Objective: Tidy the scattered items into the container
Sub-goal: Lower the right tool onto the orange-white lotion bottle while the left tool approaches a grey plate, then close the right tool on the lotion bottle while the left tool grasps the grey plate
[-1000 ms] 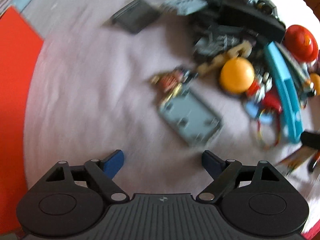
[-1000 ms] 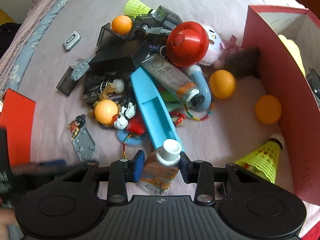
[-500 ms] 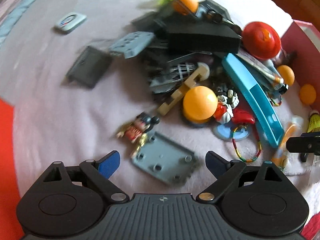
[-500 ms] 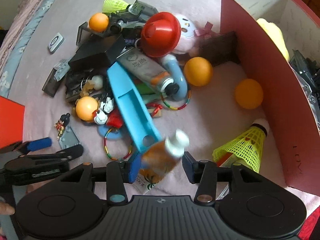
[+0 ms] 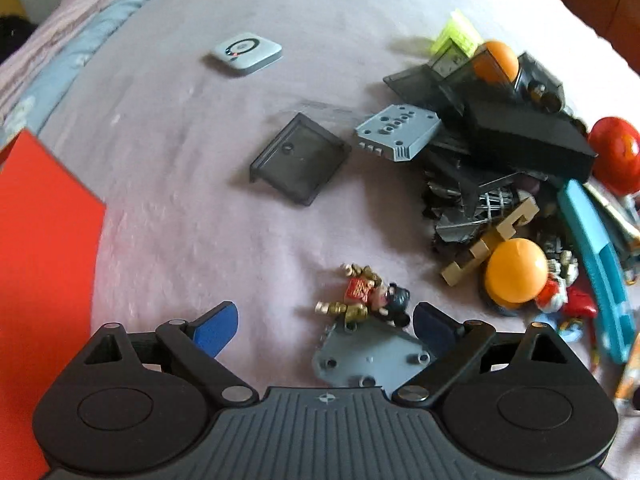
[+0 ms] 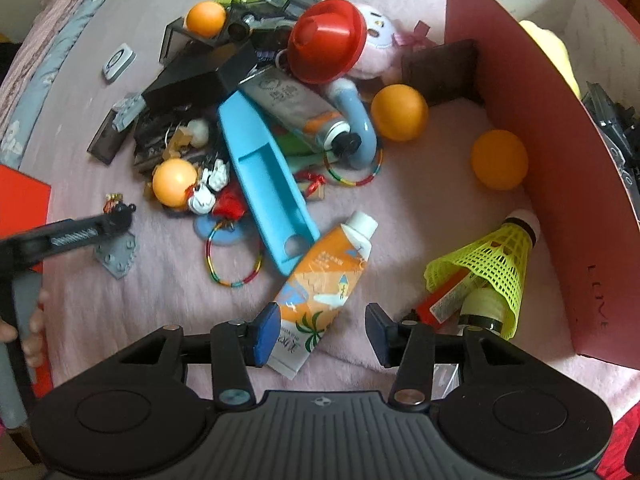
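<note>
On the pink bedspread lies an orange tube (image 6: 324, 276) with a white cap, its flat end between the fingers of my right gripper (image 6: 323, 332). The left pad is beside the tube and the right pad stands clear of it, so nothing is gripped. The pink box (image 6: 540, 152) stands open at the right with items inside. My left gripper (image 5: 326, 320) hovers with its jaws opening wide over a small toy figure (image 5: 368, 294) and a grey plate (image 5: 368, 360), which lie between its fingertips untouched. That gripper (image 6: 80, 232) also reaches in from the left of the right wrist view.
A heap holds a blue tray (image 6: 264, 184), a red hat (image 6: 328, 46), a black box (image 5: 520, 128), orange balls (image 6: 400, 112) and bangles. A yellow shuttlecock (image 6: 488, 264) lies by the box wall. A smoky case (image 5: 300, 158), a white device (image 5: 246, 54) and a red sheet (image 5: 40, 260) lie further left.
The right jaws widened and let the orange tube go; it tipped from upright and now lies on the bedspread. The left gripper shifted over the toy figure and plate, its jaws wider.
</note>
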### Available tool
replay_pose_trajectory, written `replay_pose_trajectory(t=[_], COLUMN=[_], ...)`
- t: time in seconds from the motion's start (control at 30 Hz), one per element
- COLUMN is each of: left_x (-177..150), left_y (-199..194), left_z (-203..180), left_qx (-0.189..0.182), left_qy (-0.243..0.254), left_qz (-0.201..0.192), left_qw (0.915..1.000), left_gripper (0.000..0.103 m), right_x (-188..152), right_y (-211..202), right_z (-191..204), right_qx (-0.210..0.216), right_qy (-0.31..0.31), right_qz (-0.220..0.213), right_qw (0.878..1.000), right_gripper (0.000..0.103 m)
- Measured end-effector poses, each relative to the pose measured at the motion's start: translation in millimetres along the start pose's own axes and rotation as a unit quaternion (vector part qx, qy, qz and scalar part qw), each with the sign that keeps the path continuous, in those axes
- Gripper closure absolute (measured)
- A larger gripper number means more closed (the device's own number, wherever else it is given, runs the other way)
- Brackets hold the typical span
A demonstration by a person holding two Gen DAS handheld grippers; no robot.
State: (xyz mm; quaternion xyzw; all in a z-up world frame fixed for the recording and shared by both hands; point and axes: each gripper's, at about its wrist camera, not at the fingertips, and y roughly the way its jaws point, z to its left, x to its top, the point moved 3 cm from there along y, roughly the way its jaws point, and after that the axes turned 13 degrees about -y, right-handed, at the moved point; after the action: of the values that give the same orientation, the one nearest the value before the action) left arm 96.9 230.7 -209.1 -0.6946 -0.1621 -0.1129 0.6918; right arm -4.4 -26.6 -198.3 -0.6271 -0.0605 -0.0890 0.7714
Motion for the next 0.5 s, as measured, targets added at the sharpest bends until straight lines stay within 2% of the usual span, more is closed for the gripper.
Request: replay_pose_trajectory(t=[0.03,0.13,0.27,0.5], left_x=[-0.4,-16.0,-30.4,-24.8], left_y=[-1.9,-6.5,2.1,20.3], left_z=[0.3,-13.0,-35.0,-33.6], left_qx=[-0.01,-0.045,-0.042,-0.05], left_qy=[0.002,0.056,0.118,0.099], left_qz=[0.004,0.029,0.034,0.051], left_qw=[0.9999,0.997,0.9915,0.9925], left_gripper=[0.008,0.008,0.008,0.005], right_x=[-0.9,-3.3,-4.0,-2.3], right_y=[0.7,2.5,3.5,9.8], right_z=[0.3,2.1,5.5,3.0], right_qx=[0.001,0.001,-0.003,-0.006], right_qy=[0.001,0.001,-0.008,0.013], right_qz=[0.002,0.007,0.011,0.018], right_qw=[1.0,1.0,1.0,1.0], right_gripper=[0.053,0.048,0.044,0.039])
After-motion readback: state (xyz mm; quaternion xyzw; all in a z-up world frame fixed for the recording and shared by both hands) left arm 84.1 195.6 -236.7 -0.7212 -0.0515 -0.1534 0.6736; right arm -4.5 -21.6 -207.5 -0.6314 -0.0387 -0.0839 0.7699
